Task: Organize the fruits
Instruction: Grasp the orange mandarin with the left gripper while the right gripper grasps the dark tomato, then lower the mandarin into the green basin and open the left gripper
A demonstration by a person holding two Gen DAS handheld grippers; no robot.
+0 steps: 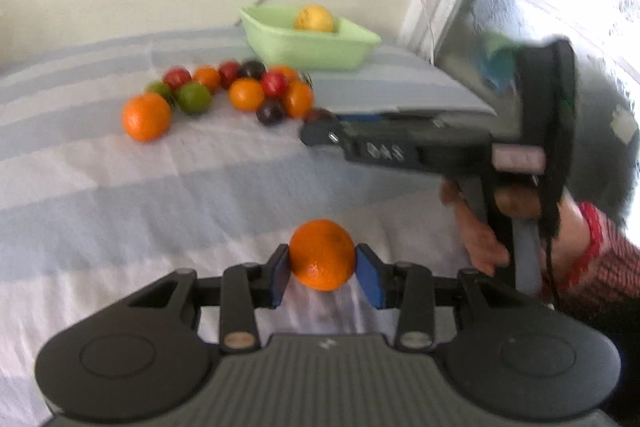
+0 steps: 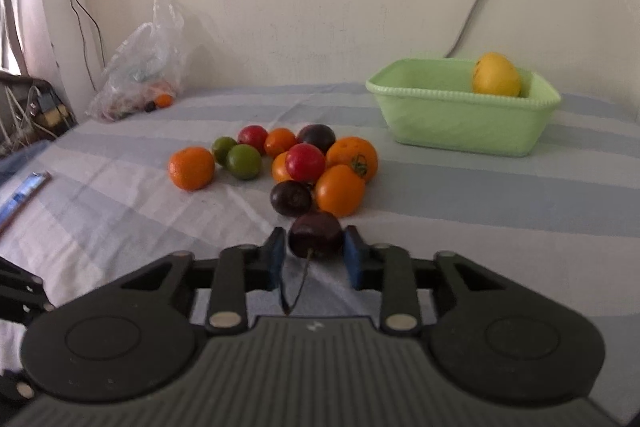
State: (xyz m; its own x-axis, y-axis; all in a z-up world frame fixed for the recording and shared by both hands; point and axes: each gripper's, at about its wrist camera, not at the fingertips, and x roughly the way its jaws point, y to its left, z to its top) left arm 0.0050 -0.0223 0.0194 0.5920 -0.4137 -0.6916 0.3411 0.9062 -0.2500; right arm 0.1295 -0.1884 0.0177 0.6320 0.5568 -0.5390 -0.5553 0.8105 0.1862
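Fruits sit in a loose pile [image 2: 288,163] on a striped cloth [image 2: 480,195], mid-frame in the right wrist view: oranges, two green ones, red ones, dark plums. One orange [image 2: 191,167] lies just left of the pile, slightly apart. Green tub [image 2: 460,119] stands upper right of that view, w/ one yellow fruit [image 2: 496,74] inside, against its far wall. Clear plastic bag [image 2: 140,67] leans at the wall, upper left, w/ more small fruit in it.

Left hand-held gripper [image 1: 322,267], bottom centre of the left wrist view, is narrowed on an orange [image 1: 322,254]: both blue pads touch its sides, fruit lifted clear of the cloth. Same view shows the pile [image 1: 232,91] upper left-centre and the tub [image 1: 308,47] above it.

Right hand-held gripper [image 2: 315,255], bottom centre of its own view, has a dark plum [image 2: 316,239] btwn its blue pads; pads appear to touch both sides, and the plum's stem hangs down toward the camera. Plum sits just below the pile, right next to another dark plum [image 2: 291,198]. In the left wrist view this gripper [image 1: 320,131] reaches in from the right, tip at the pile's edge, held by a hand [image 1: 480,239] w/ a red patterned sleeve [image 1: 600,259]; that part is blurred.
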